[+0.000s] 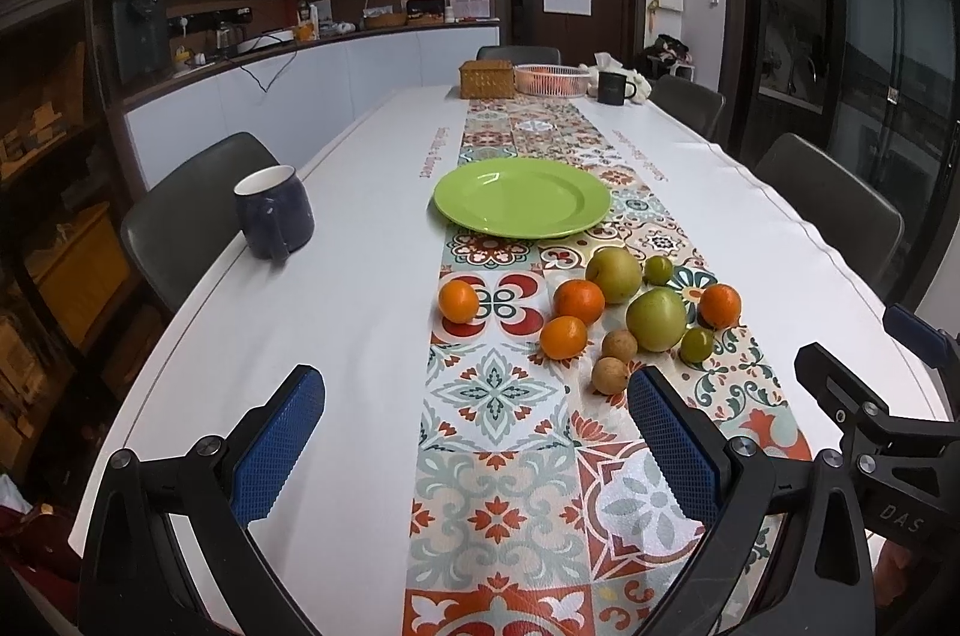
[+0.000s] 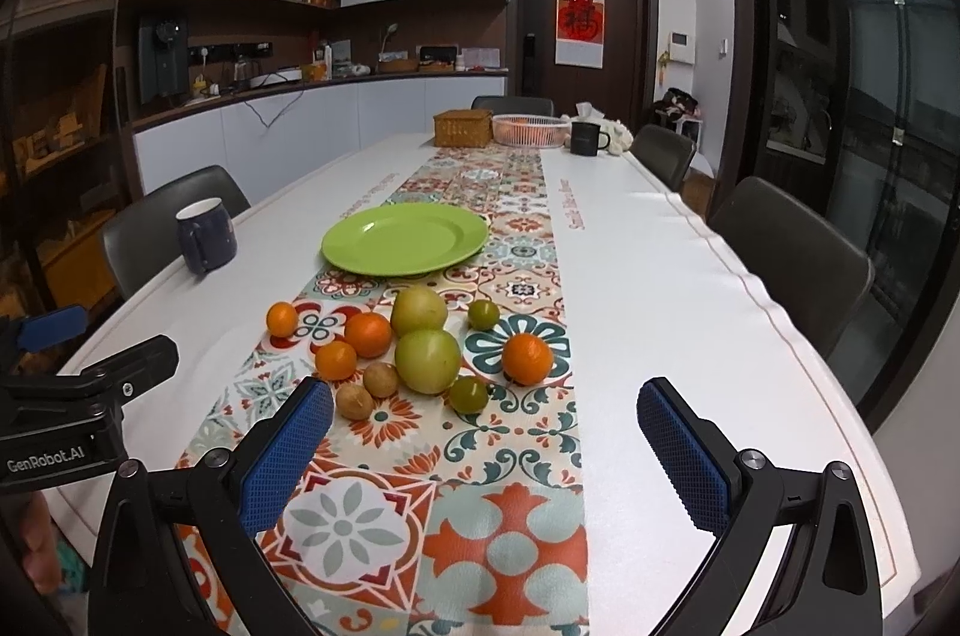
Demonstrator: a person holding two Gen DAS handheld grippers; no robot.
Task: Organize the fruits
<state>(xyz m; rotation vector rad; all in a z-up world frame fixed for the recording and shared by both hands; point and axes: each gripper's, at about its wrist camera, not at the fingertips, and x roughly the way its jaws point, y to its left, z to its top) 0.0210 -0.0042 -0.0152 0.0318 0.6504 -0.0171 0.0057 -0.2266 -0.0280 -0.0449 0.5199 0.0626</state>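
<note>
Both pairs of blue-padded fingers stand wide apart and hold nothing: your left gripper (image 1: 477, 438) and right gripper (image 2: 486, 447) hover over the patterned runner (image 2: 420, 516). Just ahead of them, the fruits (image 2: 427, 359) lie clustered on the runner, oranges, green ones and two small brown ones. Beyond sits your green plate (image 1: 522, 196), bare.

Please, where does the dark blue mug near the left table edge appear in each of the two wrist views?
Left wrist view: the dark blue mug stands left of centre, on the white cloth, left of the green plate.
Right wrist view: the dark blue mug is at the far left, again left of the green plate.
Shared landmark: the green plate on the patterned runner.
</note>
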